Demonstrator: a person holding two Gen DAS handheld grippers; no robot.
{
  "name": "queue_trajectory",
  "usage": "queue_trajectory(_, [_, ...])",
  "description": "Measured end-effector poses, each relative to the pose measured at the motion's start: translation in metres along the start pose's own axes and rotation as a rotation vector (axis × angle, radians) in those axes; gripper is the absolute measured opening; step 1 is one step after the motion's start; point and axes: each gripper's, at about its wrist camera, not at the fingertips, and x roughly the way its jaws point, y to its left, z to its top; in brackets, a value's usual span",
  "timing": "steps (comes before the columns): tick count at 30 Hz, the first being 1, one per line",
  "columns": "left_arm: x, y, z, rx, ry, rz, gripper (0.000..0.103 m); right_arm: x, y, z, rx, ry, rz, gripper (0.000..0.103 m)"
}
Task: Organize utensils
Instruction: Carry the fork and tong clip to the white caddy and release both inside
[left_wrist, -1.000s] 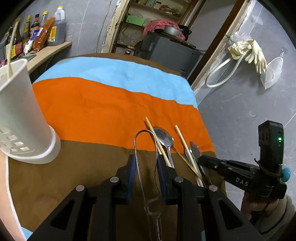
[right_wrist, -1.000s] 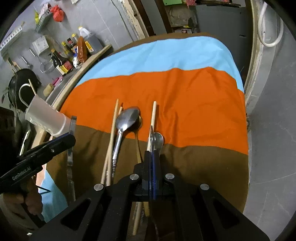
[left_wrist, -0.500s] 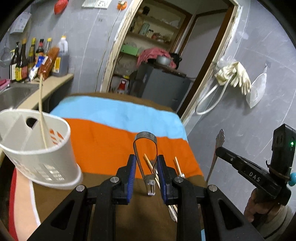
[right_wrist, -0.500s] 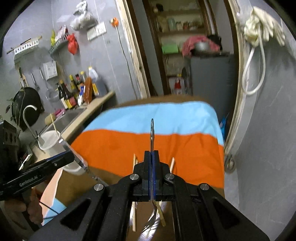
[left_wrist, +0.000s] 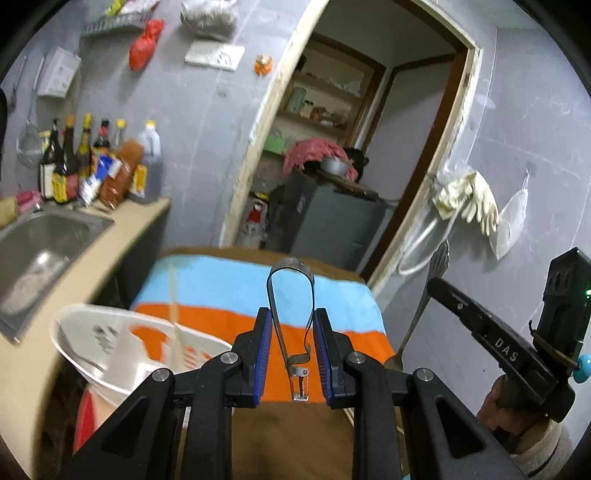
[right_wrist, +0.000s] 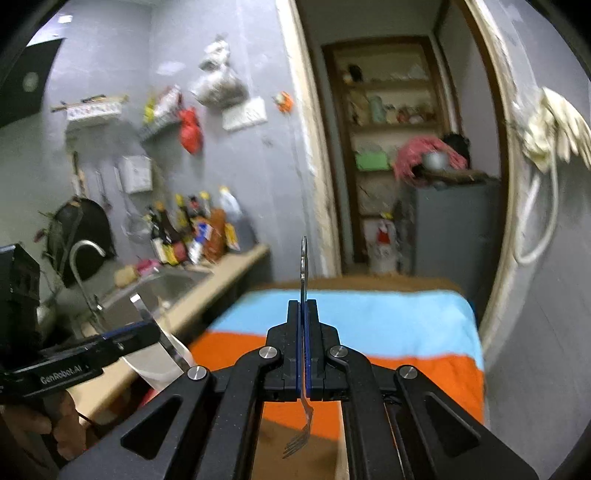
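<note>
holder (left_wrist: 122, 354) low left of left gripper (left_wrist: 291, 354) clamping tongs (left_wrist: 291, 306) upright; right gripper (right_wrist: 303, 343) farther, clenched on fork (right_wrist: 301, 424), tines down.

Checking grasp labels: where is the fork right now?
The fork is clamped in the right gripper, handle up and tines hanging down, above the striped cloth; the left wrist view shows it right of the metal tongs.
</note>
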Motion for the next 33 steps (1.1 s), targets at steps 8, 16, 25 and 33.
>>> queue_trajectory(8, [-0.042, 0.046, 0.049, -0.01, -0.099, 0.064, 0.021, 0.004, 0.073, 0.042, -0.023, -0.14, 0.125, 0.002])
queue_trajectory(16, [-0.067, 0.097, 0.066, -0.008, -0.139, 0.181, 0.021, 0.028, 0.13, 0.037, -0.077, -0.167, 0.175, 0.001])
queue_trajectory(25, [-0.039, 0.138, 0.04, -0.005, -0.042, 0.224, 0.021, 0.064, 0.164, -0.009, -0.199, -0.109, 0.124, 0.002])
queue_trajectory(33, [-0.013, 0.143, 0.018, 0.031, 0.0, 0.21, 0.021, 0.083, 0.157, -0.041, -0.186, -0.052, 0.097, 0.002])
